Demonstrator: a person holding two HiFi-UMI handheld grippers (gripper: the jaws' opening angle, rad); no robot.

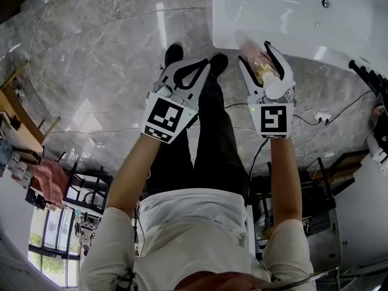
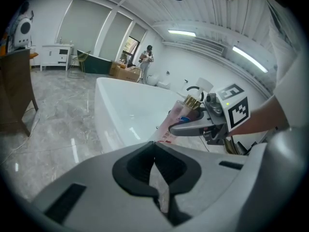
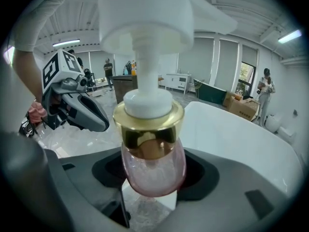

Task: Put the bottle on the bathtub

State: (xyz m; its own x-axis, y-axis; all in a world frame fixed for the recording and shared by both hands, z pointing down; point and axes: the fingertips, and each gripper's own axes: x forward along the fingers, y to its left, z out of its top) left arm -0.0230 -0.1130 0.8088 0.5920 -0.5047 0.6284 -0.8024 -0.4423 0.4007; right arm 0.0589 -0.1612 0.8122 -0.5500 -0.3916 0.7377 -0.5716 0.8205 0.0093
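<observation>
Bottle point(image 3: 153, 170) clamped (right gripper point(image 1: 260, 59)), bathtub point(image 1: 291, 23) beyond, cables point(image 1: 306, 117)

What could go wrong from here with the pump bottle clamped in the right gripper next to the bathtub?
1. The bottle is round and glossy, and the right gripper clamps only its body below the gold collar, so it might slip or swivel.
2. The bathtub rim looks smooth and shiny; the top-heavy bottle could tip into the tub or onto the floor.
3. The left gripper is shut, empty and off to the side, so nothing would steady it.
</observation>
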